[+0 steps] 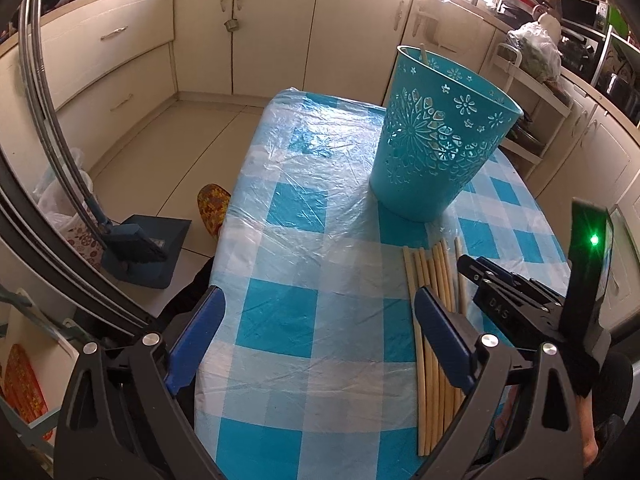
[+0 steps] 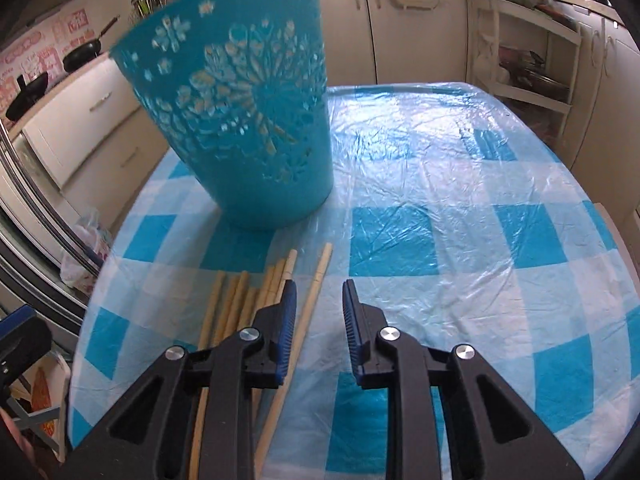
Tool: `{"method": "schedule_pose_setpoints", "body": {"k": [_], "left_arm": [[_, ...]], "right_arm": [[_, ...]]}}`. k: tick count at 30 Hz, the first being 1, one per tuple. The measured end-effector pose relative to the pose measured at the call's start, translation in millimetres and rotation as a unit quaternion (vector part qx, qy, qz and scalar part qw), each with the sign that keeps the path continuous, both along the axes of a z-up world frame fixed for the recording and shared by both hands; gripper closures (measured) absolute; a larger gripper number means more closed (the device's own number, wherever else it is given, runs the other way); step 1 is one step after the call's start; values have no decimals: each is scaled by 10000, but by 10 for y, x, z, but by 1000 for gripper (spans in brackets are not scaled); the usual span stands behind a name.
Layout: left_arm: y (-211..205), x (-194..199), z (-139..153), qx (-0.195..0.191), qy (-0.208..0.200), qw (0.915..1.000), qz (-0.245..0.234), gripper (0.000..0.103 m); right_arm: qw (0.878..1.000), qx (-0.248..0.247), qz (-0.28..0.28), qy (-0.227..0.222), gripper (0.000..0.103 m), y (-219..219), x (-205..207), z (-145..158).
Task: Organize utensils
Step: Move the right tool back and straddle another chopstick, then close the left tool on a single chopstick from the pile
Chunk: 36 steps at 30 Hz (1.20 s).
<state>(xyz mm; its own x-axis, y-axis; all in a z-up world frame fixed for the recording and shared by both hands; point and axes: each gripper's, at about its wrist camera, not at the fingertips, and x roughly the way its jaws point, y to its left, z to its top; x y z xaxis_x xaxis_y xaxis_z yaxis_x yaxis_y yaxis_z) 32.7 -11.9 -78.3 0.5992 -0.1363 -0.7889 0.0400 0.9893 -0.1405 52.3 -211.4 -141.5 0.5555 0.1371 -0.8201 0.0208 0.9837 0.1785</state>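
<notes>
A teal cut-out basket [image 1: 440, 136] stands upright on the blue checked tablecloth [image 1: 300, 240], with one chopstick tip showing at its rim. Several pale wooden chopsticks [image 1: 436, 320] lie side by side in front of it. My left gripper [image 1: 320, 312] is wide open and empty, its right finger over the near ends of the chopsticks. My right gripper [image 2: 318, 300] is open and empty; its left finger lies over the chopsticks [image 2: 248, 300], one stick beside the gap. The basket [image 2: 248, 120] stands just beyond. The right gripper also shows in the left wrist view [image 1: 504, 288].
Cream kitchen cabinets [image 1: 276, 28] surround the table. A dustpan and brush [image 1: 144, 248] and plastic bags sit on the floor at left. A white shelf rack [image 2: 524, 60] stands at the back right. Black pans [image 2: 80, 56] rest on the counter.
</notes>
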Motion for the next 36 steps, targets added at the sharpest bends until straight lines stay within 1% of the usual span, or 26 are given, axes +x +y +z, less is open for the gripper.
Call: {"method": "schedule_pose_setpoints", "body": {"k": [2,3,4,8,10,14,16,21,23,26,29,31,32,34,35,36], "left_arm": [[-33,8,-30,23,28,10000,-32,11],[-60,24,-53,40,61,10000,-56,11],[-86,45,-80,50,103,9999,-82,11],[-213,155,-204,81,263,9994,-201,11],[-307,214,-245,127,270,9992,-281,11],[-500,355,-362,337,326,9980,-422,11],[-597,431,-443,507,373,9970,-440,11],[-718,534,-570,719,480,9953,-438,11],[-742,552,-602,798,498,9946,-448,14],[-748,574,-653,861,556,9936,-480,20],[-740,585,-647,846,500,9936,-557,27],[-775,599,-626,869,461,9928,-681,38],[-802,604,-616,857,444,9924,-765,41],[-855,611,-593,808,408,9914,-944,59],[-882,604,-588,814,387,9905,-1036,65],[-909,596,-583,797,365,9895,-1147,77]], "right_arm": [[9999,-148,82,-23,83,32,-16,12],[9997,-190,131,-9,90,28,-30,15],[9995,-240,201,14,94,25,-46,17],[9979,-421,485,67,95,-36,-187,33],[9977,-410,534,116,96,-105,-263,36],[9987,-259,403,173,96,-283,-340,33],[9992,-146,340,165,96,-327,-355,27],[9992,-103,358,137,96,-322,-345,32],[9992,-67,364,126,96,-328,-347,30],[9993,-16,351,120,96,-338,-353,28],[9994,16,335,100,96,-357,-354,26],[9995,26,321,78,96,-363,-356,24],[9995,23,323,71,96,-367,-359,24],[9994,20,326,64,96,-361,-361,23],[9994,20,326,61,96,-362,-362,23],[9994,16,329,58,96,-366,-363,22]]}}
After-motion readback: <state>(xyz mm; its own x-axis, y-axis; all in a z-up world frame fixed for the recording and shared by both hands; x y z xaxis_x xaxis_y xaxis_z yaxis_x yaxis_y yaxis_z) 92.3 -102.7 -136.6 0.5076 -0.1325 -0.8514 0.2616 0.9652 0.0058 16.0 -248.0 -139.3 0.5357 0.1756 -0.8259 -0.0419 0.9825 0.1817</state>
